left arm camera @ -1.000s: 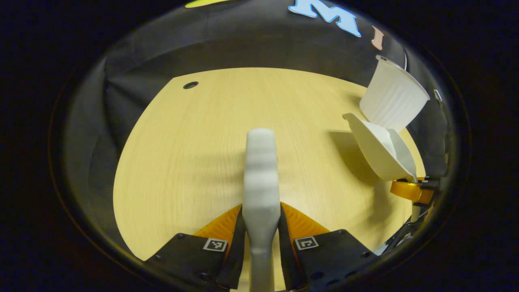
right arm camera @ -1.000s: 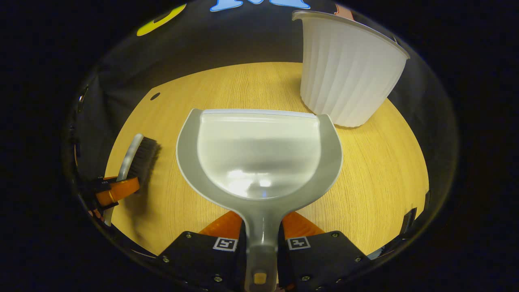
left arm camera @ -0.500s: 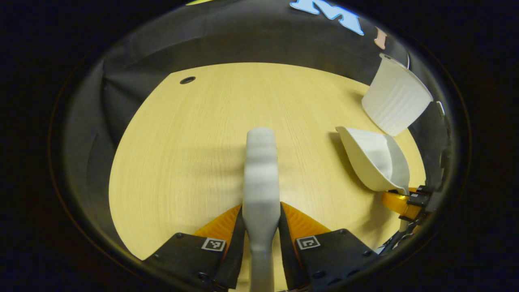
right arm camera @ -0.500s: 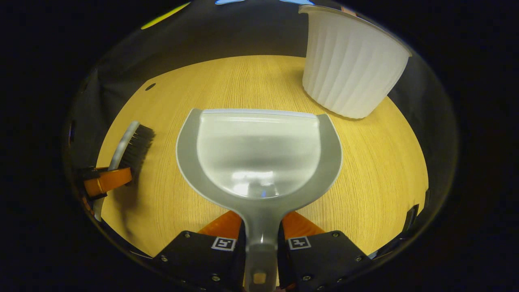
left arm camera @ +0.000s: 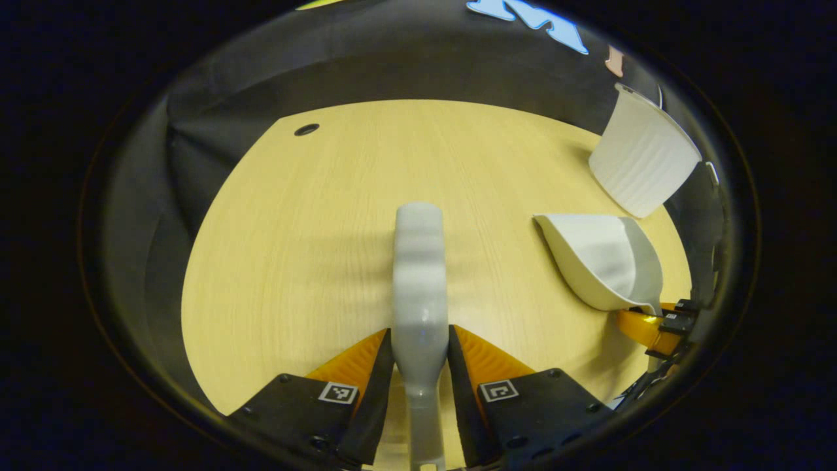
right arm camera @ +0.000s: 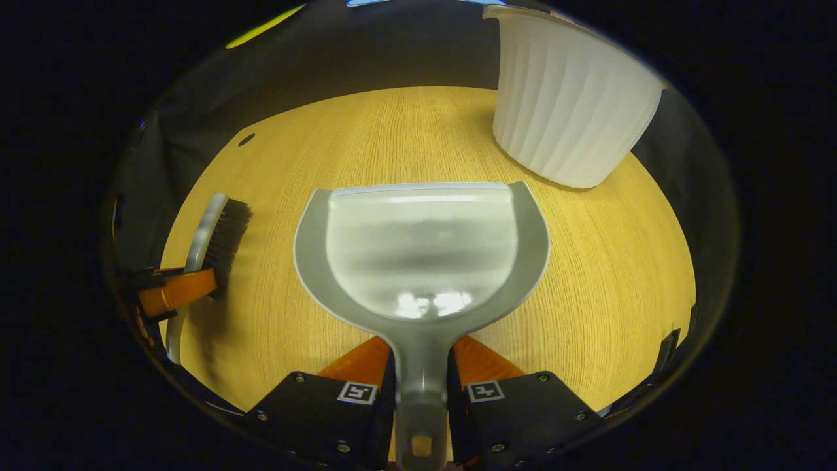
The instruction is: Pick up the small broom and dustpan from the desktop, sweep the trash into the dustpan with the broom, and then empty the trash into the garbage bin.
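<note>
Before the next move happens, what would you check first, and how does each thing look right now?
1. Broom grip: ok. The left gripper has both fingers pressed on the small broom handle.
2. Dustpan grip: ok. The right gripper is shut on the dustpan handle.
3. Dustpan emptied: ok. Its scoop shows no trash inside.
4. Garbage bin upright: ok. The white ribbed bin stands on the desktop, beyond and to the right of the dustpan.
5. Trash left on the desktop: ok, none on the wood in sight; the parts under the tools cannot be told.
6. Trash inside the bin: cannot tell; its inside is hidden.
</note>
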### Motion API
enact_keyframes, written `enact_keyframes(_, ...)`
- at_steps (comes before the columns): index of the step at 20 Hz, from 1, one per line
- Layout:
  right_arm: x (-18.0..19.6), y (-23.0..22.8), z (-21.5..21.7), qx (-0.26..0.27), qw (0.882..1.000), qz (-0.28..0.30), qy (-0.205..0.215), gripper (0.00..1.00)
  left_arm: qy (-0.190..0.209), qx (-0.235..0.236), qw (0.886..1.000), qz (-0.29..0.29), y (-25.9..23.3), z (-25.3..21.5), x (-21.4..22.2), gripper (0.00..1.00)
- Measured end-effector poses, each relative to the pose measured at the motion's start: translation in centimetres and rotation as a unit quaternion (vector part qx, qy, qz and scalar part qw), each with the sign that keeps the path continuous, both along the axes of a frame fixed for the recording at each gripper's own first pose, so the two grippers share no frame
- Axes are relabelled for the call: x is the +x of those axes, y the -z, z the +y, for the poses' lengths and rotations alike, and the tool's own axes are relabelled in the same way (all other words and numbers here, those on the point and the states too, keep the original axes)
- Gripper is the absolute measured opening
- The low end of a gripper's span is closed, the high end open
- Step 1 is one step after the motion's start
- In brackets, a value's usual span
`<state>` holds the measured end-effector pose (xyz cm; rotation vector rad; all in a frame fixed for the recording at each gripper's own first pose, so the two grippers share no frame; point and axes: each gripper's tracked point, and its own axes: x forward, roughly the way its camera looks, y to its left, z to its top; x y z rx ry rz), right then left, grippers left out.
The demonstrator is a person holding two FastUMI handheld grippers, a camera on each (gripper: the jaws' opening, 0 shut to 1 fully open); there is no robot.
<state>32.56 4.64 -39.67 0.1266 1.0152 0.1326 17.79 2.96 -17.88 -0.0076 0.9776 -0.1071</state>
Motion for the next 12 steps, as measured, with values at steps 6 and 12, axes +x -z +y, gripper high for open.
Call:
enact_keyframes(6,0.0,-1.8,0.1,0.036,0.999,-0.010,-0.001,0.44,0.012,-0.002,1.000,-0.028,-5.7,0.2,2.7,0.68)
enact_keyframes(12,-0.3,-4.3,-0.6,0.060,0.998,-0.035,-0.008,0.87,0.006,0.007,0.997,-0.081,-8.7,0.7,2.8,0.98)
